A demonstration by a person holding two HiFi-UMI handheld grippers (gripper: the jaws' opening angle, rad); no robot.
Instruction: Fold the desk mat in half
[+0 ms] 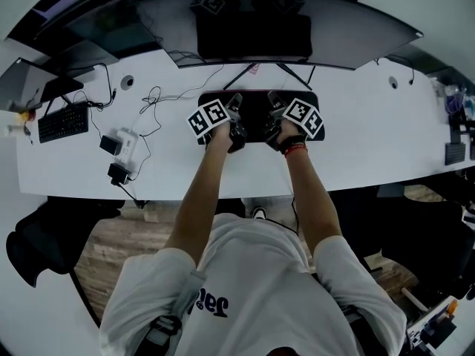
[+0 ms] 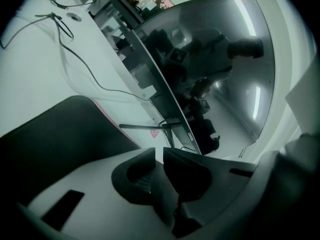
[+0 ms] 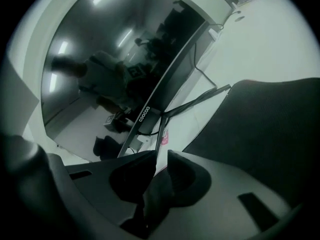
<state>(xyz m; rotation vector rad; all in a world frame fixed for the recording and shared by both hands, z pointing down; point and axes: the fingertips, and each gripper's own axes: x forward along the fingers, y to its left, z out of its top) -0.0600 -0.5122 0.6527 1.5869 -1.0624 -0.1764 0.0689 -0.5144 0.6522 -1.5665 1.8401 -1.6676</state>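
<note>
**Claws loose over the mat's near edge**

Left gripper [image 1: 236, 113] and right gripper [image 1: 273, 113] hover side by side, each with its jaws a narrow slit apart and nothing pinched. The desk mat [image 1: 256, 104] lies dark and compact on the white desk [image 1: 371, 139], under and ahead of both. It looks already doubled, so the next move is to lift clear without dragging the top layer.
</note>
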